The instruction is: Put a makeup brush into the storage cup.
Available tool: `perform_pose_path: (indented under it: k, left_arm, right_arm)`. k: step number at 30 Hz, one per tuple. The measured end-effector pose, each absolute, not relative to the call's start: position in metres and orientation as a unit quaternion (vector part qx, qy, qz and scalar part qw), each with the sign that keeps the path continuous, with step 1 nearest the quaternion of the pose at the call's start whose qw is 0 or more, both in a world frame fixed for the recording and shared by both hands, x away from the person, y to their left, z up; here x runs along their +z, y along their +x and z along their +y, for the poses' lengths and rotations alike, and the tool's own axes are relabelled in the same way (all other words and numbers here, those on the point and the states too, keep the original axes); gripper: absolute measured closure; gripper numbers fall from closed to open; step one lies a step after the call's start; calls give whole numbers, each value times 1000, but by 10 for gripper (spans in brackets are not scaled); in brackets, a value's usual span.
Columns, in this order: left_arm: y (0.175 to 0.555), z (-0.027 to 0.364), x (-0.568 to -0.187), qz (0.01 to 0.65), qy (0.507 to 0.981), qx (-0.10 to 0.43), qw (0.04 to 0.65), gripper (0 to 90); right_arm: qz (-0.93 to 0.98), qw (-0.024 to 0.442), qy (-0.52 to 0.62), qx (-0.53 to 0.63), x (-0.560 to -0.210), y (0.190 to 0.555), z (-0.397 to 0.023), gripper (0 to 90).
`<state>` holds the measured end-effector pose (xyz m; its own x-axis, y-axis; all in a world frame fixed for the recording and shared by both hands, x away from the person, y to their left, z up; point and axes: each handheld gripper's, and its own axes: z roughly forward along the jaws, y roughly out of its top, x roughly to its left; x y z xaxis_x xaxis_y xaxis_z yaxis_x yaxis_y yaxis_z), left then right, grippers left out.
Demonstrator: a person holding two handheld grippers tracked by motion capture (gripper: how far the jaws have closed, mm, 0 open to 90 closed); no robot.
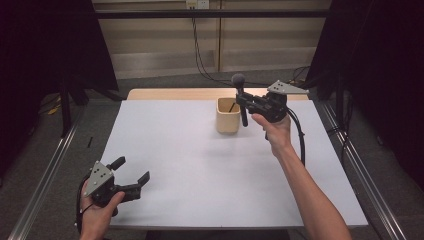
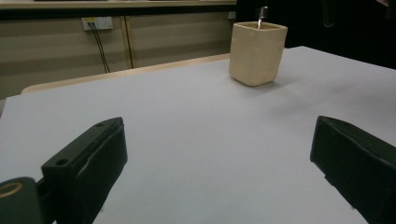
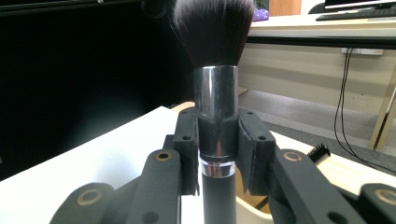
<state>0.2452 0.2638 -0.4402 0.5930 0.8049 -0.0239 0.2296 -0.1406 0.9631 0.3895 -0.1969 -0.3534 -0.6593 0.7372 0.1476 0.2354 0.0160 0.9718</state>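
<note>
Clamping a makeup brush upright by its metal ferrule just beside the beige holder, the right gripper seems mid-transfer, needing a centred descent into the cup next, while the left gripper rests wide open and empty.

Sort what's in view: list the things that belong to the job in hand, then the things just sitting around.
In the job:
- makeup brush, clamped upright in the right claw
- beige cup, with a thin stick inside

Just about:
- left claw, open, idle
- wall cables
</note>
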Motion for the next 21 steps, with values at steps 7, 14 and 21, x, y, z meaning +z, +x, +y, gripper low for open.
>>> perform_pose_path:
  k: [7, 14, 21]
  left_arm:
    - [245, 263, -440, 369, 704, 265, 546, 38]
    - [245, 263, -440, 366, 706, 264, 546, 36]
    - [245, 264, -440, 368, 705, 264, 546, 36]
  right_arm:
    - [676, 219, 361, 604, -347, 401, -197, 721]
    - [677, 226, 360, 600, -342, 412, -193, 721]
    - [670, 230, 370, 601, -348, 425, -189, 721]
